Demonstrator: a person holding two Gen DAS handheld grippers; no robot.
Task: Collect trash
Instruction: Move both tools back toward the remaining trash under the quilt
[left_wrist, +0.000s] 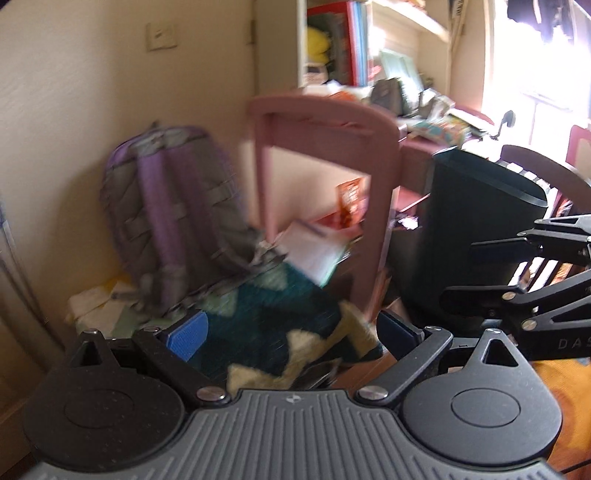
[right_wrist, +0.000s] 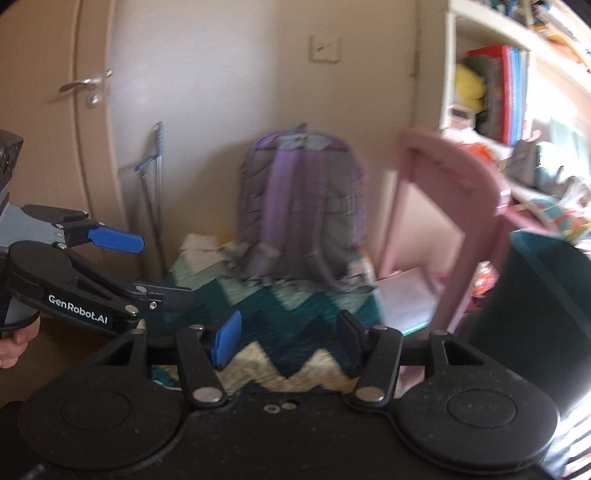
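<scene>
Though motion blur smears both views, my left gripper (left_wrist: 291, 334) and right gripper (right_wrist: 288, 339) show wide, empty jaws. No trash item is distinguishable; papers (left_wrist: 314, 251) under the pink chair (left_wrist: 321, 122) are unclear. Dark bin (left_wrist: 476, 229), cut off in the right view, stands right of the chair; purple backpack (right_wrist: 299, 210) on the zigzag blanket (right_wrist: 295, 314).

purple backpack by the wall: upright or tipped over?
Upright. The purple backpack stands on the zigzag blanket with its top handle uppermost and straps hanging down, apparently leaning against the wall.
</scene>
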